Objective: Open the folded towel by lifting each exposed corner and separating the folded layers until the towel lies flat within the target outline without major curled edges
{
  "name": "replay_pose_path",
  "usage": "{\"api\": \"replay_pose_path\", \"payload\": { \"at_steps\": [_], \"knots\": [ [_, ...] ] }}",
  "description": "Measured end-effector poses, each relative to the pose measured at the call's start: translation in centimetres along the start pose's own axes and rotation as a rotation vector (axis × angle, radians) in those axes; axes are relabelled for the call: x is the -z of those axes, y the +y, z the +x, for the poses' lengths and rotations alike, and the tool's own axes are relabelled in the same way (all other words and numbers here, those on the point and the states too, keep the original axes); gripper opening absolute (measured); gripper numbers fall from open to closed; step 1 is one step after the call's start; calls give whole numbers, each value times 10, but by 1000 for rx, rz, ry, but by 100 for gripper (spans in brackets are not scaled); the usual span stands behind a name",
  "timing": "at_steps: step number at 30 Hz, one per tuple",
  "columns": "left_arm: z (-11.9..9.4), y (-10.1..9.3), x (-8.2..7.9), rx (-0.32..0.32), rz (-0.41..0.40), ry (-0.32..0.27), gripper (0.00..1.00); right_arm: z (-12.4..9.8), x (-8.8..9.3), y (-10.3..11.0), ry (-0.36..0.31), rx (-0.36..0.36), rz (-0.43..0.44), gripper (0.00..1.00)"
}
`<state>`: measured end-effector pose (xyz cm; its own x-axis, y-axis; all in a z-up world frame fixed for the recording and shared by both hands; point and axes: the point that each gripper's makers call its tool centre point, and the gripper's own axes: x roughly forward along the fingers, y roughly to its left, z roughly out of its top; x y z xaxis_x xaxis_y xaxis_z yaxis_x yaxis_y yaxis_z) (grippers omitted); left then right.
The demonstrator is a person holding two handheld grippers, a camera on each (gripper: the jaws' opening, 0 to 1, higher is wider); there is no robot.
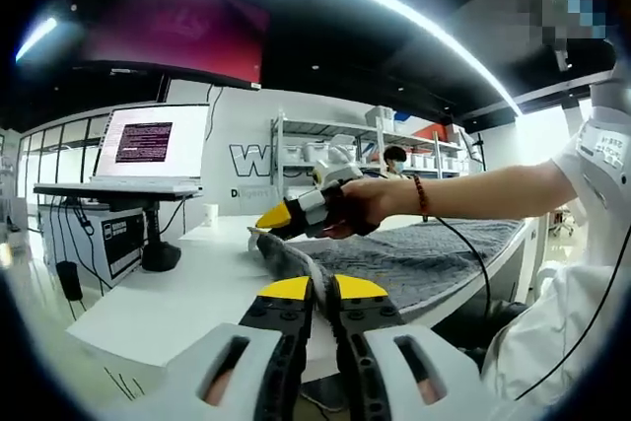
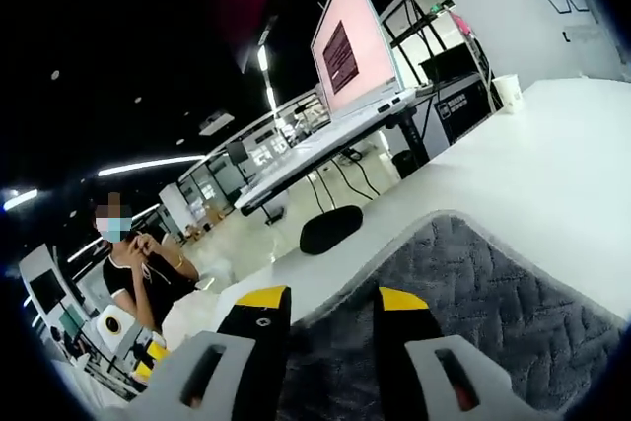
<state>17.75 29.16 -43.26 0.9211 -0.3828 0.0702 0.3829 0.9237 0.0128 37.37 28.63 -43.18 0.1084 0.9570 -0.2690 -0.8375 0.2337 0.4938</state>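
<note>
The left gripper point(image 1: 318, 293) pinches the grey towel's point(image 1: 434, 253) near corner while the right gripper point(image 2: 333, 305) hovers open over it, mid-unfold; next, spread the layers apart.

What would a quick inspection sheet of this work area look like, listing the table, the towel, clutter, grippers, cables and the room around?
Surface: white table, mostly bare.
Job's things: grey towel, one corner raised off the table.
Clutter: paper cup.
Grippers: left gripper shut on the towel's raised corner; right gripper open over the towel, held by a hand.
Cables: black cable across the towel.
Surroundings: laptop on a stand, shelves, seated person.
</note>
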Motion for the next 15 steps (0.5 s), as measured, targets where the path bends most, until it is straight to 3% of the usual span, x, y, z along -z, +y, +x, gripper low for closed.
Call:
{"api": "replay_pose_path", "payload": {
  "at_steps": [10, 15],
  "knots": [
    [-10, 29, 5, -144, -36, 12, 12, -5, -2, 1, 2, 16, -52, 29],
    [-7, 28, 6, -146, -15, 27, 13, -9, -1, -6, 0, 84, -128, 33]
  ]
}}
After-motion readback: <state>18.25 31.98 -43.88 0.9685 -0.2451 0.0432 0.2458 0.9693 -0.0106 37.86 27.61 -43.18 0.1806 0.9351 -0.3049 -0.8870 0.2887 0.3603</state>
